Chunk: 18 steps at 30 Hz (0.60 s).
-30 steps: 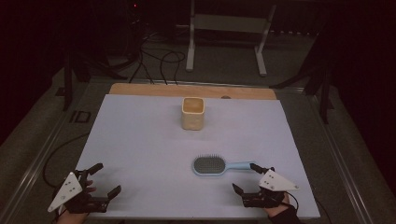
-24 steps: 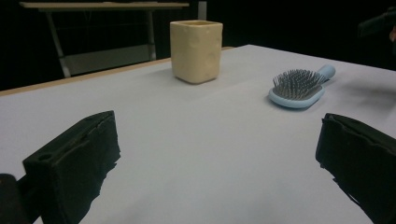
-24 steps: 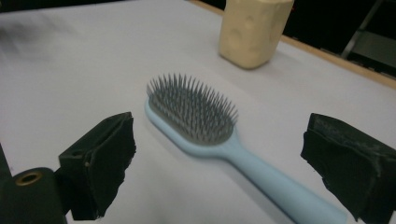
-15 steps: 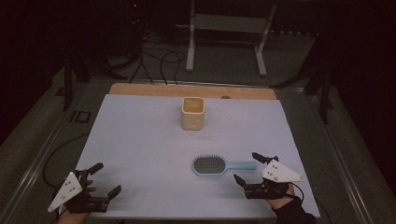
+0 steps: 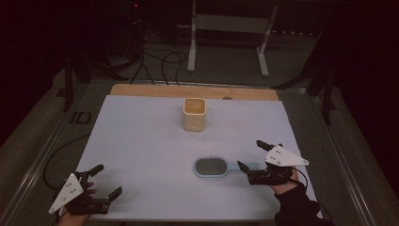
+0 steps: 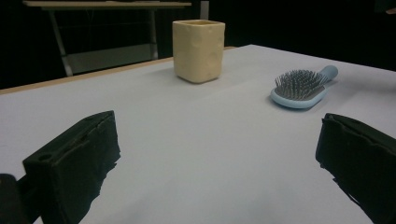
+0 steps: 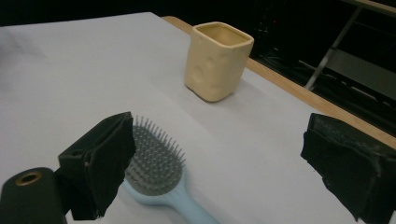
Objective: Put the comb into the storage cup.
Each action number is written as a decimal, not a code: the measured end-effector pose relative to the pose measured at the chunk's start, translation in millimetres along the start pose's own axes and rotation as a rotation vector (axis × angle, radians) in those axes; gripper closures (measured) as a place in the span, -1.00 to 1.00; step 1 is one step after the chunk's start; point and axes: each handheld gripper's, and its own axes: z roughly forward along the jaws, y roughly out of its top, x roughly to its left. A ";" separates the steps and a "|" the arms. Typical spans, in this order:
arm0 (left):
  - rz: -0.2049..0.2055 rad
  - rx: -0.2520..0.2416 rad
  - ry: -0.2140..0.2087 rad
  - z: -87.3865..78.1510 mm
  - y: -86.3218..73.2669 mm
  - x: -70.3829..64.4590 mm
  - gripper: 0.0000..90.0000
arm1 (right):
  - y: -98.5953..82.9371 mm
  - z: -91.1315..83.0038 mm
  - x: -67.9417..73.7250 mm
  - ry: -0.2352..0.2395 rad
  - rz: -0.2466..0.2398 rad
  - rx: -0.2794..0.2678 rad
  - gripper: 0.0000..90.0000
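Observation:
A light-blue hairbrush [image 5: 211, 166] lies bristles up on the white table top [image 5: 141, 141], its handle pointing right. My right gripper [image 5: 251, 155] is open at the handle's end. In the right gripper view the brush [image 7: 156, 161] lies low between the wide-apart jaws, its head partly hidden behind the left jaw. A cream square cup [image 5: 194, 114] stands upright farther back at the centre; it also appears as the cup [image 7: 217, 60] and cup [image 6: 198, 50]. My left gripper [image 5: 105, 181] is open at the near left corner, holding nothing, with the brush [image 6: 299, 88] far off.
A wooden strip [image 5: 193, 91] runs along the table's far edge. Beyond it are a metal stand [image 5: 228, 23] and cables [image 5: 155, 56] on the dark floor. Metal rails border the table's left and right sides.
My right gripper has moved forward and left, up to the hairbrush's handle end, and has turned. The left gripper, brush and cup have not moved.

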 end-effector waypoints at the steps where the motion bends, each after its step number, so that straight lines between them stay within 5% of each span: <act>1: 0.000 0.002 0.000 -0.2 -0.2 0.2 -1.00 | 0.6 1.8 -1.7 0.001 -0.003 0.004 -0.80; 18: 0.004 0.007 0.002 -0.7 0.1 -0.3 -1.00 | 0.1 35.3 -19.4 0.018 0.026 0.115 -0.80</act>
